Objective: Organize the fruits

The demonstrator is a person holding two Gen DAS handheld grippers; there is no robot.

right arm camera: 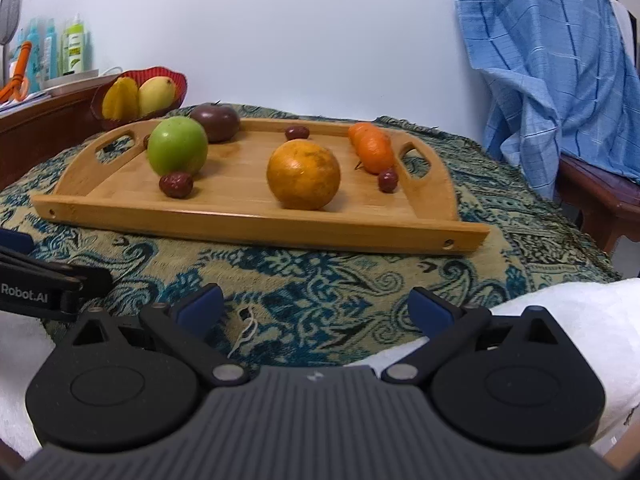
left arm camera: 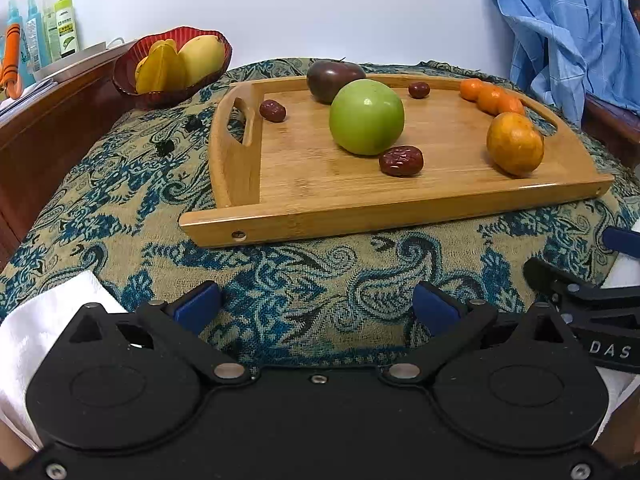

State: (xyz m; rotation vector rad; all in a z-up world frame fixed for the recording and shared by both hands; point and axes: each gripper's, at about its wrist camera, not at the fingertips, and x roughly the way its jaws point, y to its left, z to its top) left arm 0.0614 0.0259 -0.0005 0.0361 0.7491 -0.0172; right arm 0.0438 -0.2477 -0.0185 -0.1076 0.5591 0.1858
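Your left gripper (left arm camera: 316,306) and right gripper (right arm camera: 316,306) both hover empty, jaws apart, before the wooden tray (right arm camera: 256,222) holding what look like jujubes (left arm camera: 401,161).

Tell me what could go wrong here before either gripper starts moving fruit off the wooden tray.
The green apple touches a red date; lifting the apple may send the date rolling. The orange is round on a smooth wooden tray and could slip from the fingers. The red bowl already looks crowded.
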